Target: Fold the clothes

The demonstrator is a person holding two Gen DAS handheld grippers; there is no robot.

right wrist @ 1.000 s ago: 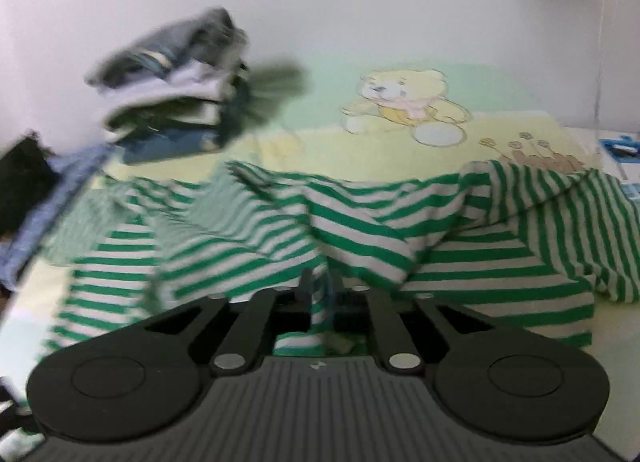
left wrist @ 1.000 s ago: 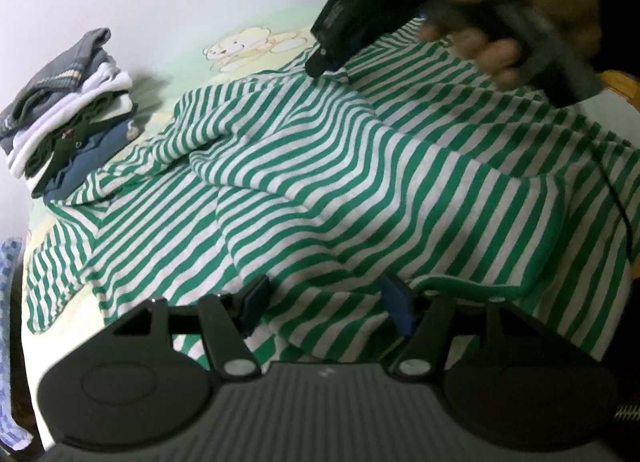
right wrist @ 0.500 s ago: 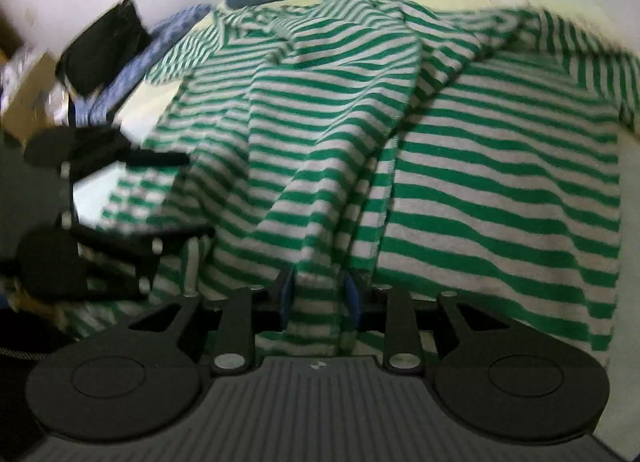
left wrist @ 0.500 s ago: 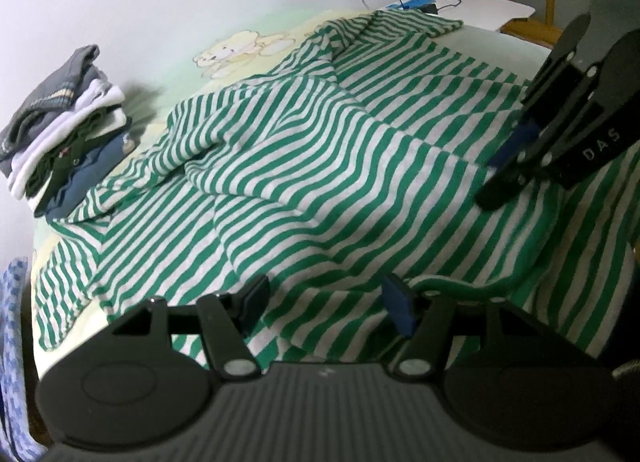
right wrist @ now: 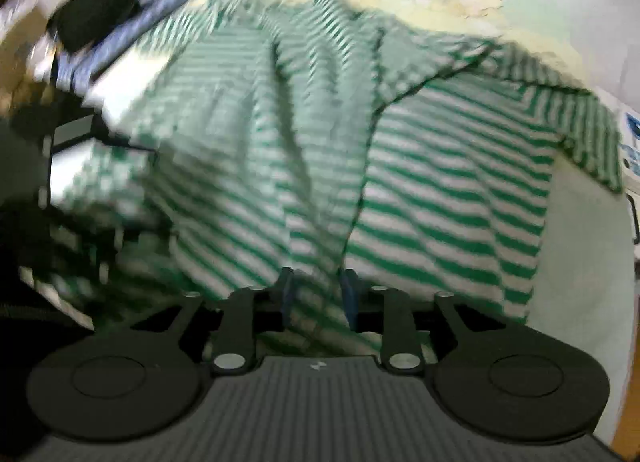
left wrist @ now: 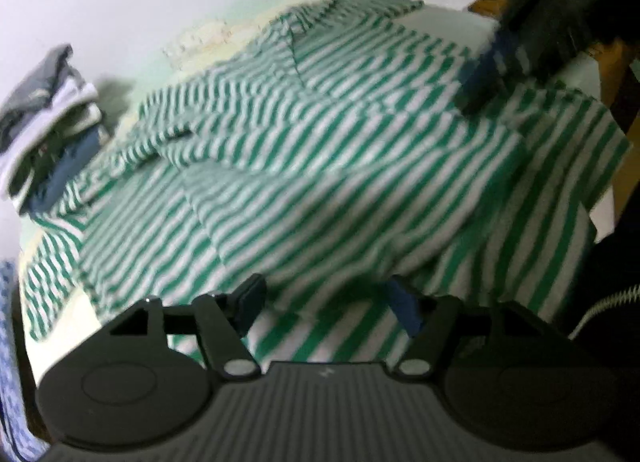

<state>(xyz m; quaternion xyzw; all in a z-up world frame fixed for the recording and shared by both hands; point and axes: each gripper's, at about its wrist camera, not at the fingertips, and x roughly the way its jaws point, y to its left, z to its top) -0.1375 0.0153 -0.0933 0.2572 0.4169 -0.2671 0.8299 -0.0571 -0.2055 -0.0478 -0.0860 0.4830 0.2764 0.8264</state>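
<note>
Your left tongs (left wrist: 326,308) stand apart over the striped shirt (left wrist: 340,166); your right tongs (right wrist: 318,294) have just been opening, fabric between them.

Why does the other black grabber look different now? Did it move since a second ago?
Yes. In the left wrist view the right gripper has come from near the far wall toward the near right edge of the striped shirt, its jaws just opening.
</note>
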